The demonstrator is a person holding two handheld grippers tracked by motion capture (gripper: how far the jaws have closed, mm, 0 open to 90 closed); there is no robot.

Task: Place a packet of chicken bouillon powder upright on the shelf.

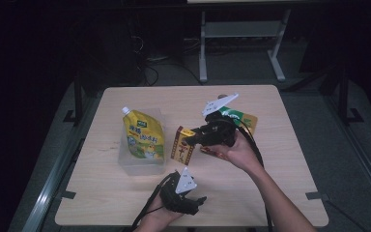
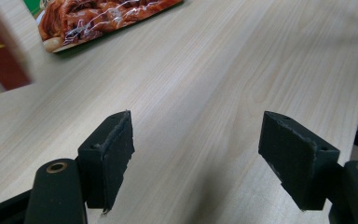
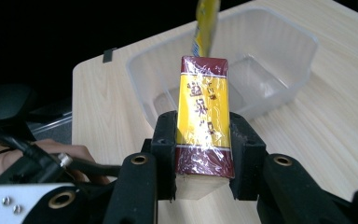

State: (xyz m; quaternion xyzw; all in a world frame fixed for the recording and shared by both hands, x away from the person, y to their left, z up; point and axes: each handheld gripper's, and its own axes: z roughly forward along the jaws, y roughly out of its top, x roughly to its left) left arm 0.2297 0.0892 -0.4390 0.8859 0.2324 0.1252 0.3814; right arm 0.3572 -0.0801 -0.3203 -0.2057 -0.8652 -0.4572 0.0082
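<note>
A red and yellow box wrapped in clear film is clamped between the pads of my right gripper, which holds it above the table just right of a clear plastic tub. From the high view the box hangs at the right gripper, beside the tub. A yellow spouted pouch stands in the tub. My left gripper is open over bare tabletop, low near the front edge.
A green-edged snack bag lies flat behind the right hand, seen also as a red-brown printed bag. The table's wooden top has free room at the front right. Table legs and cables stand on the dark floor beyond.
</note>
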